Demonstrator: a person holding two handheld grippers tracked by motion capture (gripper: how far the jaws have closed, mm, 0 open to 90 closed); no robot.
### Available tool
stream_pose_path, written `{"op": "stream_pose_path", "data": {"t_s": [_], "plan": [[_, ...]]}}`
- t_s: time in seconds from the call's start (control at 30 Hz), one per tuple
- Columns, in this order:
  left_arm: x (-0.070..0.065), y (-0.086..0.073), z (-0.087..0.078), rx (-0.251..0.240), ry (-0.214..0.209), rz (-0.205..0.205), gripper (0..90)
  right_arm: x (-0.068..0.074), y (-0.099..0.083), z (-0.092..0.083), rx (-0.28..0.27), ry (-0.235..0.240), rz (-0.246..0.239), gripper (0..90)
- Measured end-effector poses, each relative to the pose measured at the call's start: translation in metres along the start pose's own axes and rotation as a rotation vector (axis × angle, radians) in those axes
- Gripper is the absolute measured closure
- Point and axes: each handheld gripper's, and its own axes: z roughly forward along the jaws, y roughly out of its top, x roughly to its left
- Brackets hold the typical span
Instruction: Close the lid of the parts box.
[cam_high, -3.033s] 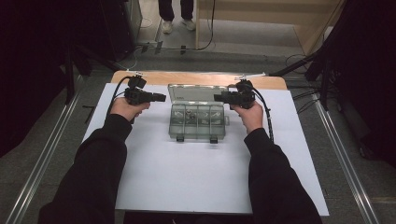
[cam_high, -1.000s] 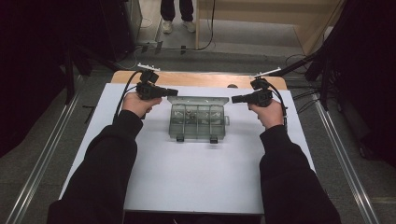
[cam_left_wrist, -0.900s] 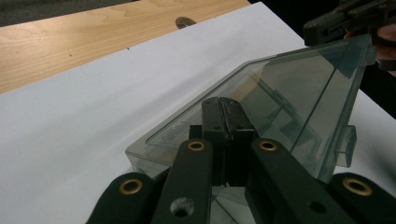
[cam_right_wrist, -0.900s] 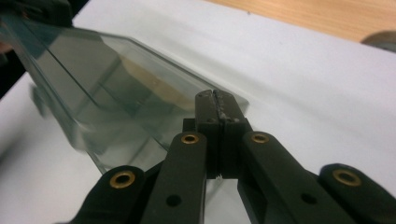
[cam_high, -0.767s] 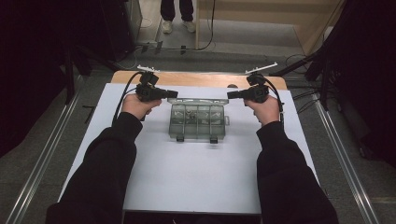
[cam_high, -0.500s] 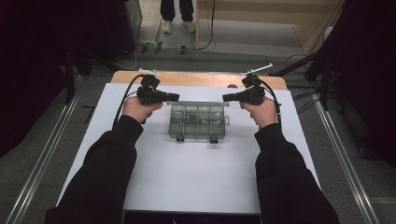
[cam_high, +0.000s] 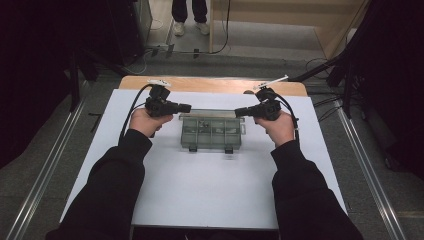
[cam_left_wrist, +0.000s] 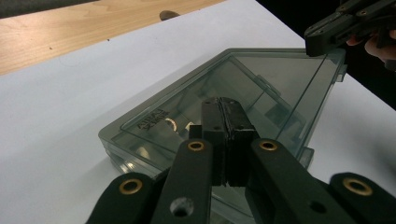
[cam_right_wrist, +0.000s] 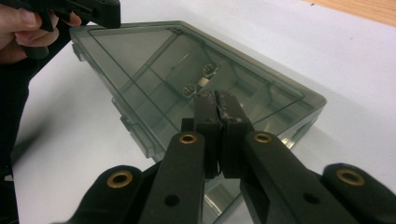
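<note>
A clear grey plastic compartment box (cam_high: 211, 131) lies on the white sheet (cam_high: 210, 200) with its lid down. Small metal parts show through the lid (cam_left_wrist: 261, 84) (cam_right_wrist: 154, 60). My left gripper (cam_high: 186, 107) hovers at the box's far left corner, pointing right, with its jaws shut on nothing (cam_left_wrist: 223, 105). My right gripper (cam_high: 239, 112) hovers at the far right corner, pointing left, also shut and empty (cam_right_wrist: 216, 98). The two tips face each other over the box's back edge. In the left gripper view the right gripper (cam_left_wrist: 322, 39) sits at the top right, and in the right gripper view the left gripper (cam_right_wrist: 105, 11) sits at the top left.
The white sheet covers a wooden table whose bare edge (cam_high: 210, 84) shows at the back. Metal rails (cam_high: 45, 170) run along both sides on the floor. Cables and a standing person's feet (cam_high: 187, 25) lie beyond the table.
The box lid, open three seconds ago, is down. Over the last second my right gripper has slid left toward the box's corner. The left gripper has barely moved.
</note>
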Motion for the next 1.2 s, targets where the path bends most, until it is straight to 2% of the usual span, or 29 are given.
{"op": "stream_pose_path", "data": {"t_s": [0.07, 0.3, 0.47, 0.73, 0.83, 0.93, 1.2], "plan": [[-0.001, -0.002, -0.001, 0.011, 0.011, 0.013, 89.4, 0.002, -0.003, 0.0, -0.004, -0.002, -0.007, 89.5], [-0.006, -0.012, -0.002, -0.006, 0.003, 0.016, 89.4, 0.006, -0.011, 0.001, -0.01, 0.001, -0.01, 88.6], [-0.012, -0.019, 0.003, 0.01, 0.017, 0.044, 89.3, 0.009, -0.018, 0.002, -0.01, 0.004, -0.005, 88.6], [-0.015, -0.031, 0.007, 0.005, 0.015, 0.044, 89.3, 0.01, -0.032, 0.007, -0.025, 0.005, -0.002, 89.2], [-0.016, -0.036, 0.009, 0.003, 0.012, 0.046, 89.3, 0.01, -0.036, 0.011, -0.014, 0.003, 0.004, 89.1], [-0.02, -0.041, 0.012, 0.021, 0.025, 0.068, 89.3, 0.01, -0.04, 0.016, 0.0, -0.001, 0.0, 89.1], [-0.021, -0.054, 0.019, 0.015, 0.014, 0.068, 89.3, 0.008, -0.05, 0.023, 0.01, -0.008, 0.003, 88.8]]}}
